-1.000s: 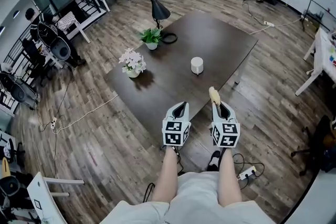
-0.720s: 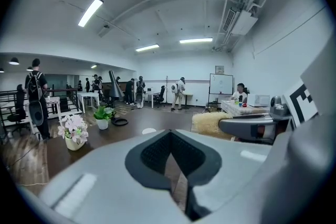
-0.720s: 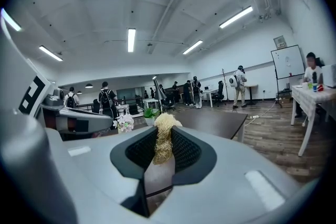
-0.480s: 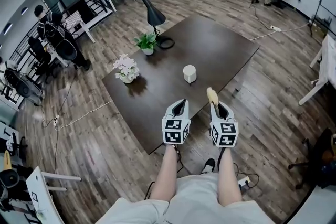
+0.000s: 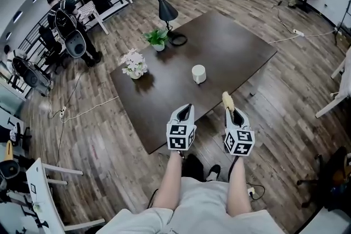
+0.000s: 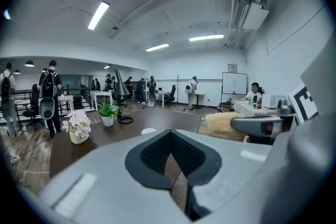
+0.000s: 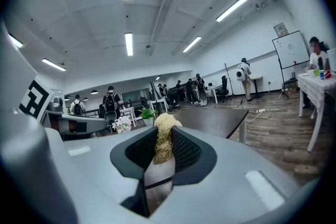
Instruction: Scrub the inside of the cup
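**Tool state.** The left tool [image 5: 185,112] is closed to a thin slit, with nothing between its jaws. The right tool [image 5: 231,111] is clamped on the handle of a brush [image 5: 225,99]. The straw-coloured bristle head stands out ahead of the jaw tips.

**Task item.** The cup [image 5: 198,74] stands upright on the tabletop [image 5: 236,44]. It is ahead of both tools and well apart from them, slightly right of the left tool's line and left of the right tool's line. The brush does not touch the cup.

**Edges and clearance.**
- The tools are side by side at the near edge of the tabletop.
- The left tool's tips reach over that edge. The right tool hangs over the floor [image 5: 109,134], with the brush tip about at the edge.
- The near corner of the tabletop lies left of the left tool.
- The surface between the tools and the cup is bare.

**Surface and room.**
- The tabletop is dark.
- A vase of flowers [image 5: 135,64] stands far left of the cup.
- A potted plant [image 5: 157,38] and a desk lamp [image 5: 166,8] stand beyond the cup.
- The floor is wood plank with cables across it.
- Desks, chairs and standing people occupy the far side of the room.
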The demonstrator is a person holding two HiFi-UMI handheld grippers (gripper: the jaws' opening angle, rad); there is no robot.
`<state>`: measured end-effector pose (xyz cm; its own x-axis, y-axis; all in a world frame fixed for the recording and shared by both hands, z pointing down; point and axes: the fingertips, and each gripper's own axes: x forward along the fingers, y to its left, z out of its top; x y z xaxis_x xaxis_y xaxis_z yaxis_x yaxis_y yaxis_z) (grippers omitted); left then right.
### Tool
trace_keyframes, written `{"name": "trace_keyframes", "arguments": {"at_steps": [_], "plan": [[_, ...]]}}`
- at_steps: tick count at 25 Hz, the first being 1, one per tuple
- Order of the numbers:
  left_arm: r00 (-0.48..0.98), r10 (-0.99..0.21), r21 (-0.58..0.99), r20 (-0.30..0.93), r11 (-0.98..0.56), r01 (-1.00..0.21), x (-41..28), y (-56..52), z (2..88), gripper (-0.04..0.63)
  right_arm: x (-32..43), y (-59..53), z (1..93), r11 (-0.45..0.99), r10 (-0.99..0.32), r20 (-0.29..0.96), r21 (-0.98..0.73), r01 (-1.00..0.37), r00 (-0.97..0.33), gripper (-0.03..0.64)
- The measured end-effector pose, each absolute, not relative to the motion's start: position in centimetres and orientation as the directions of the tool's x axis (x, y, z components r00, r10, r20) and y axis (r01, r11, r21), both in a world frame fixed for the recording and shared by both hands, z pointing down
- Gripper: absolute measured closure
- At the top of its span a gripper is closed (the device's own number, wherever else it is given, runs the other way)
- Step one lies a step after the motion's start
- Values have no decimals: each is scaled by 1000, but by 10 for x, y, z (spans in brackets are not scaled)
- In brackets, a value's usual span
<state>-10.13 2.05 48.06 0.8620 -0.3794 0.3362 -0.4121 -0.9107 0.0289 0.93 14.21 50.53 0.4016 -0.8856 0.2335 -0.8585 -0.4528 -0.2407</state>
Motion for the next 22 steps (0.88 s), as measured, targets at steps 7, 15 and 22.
{"name": "trace_keyframes", "arguments": {"at_steps": [7, 15, 22], "plan": [[877, -356, 76, 321, -914, -399, -76, 41, 487, 595, 19, 156, 512, -478, -875, 233, -274, -835, 424, 520], [916, -264, 106, 302, -946, -308, -20, 55, 486, 595, 46, 166, 513, -509, -856, 242, -245, -825, 457, 519], [925, -230, 122, 303, -953, -278, 16, 62, 495, 595, 78, 175, 515, -548, -831, 256, -234, -803, 493, 520]]}}
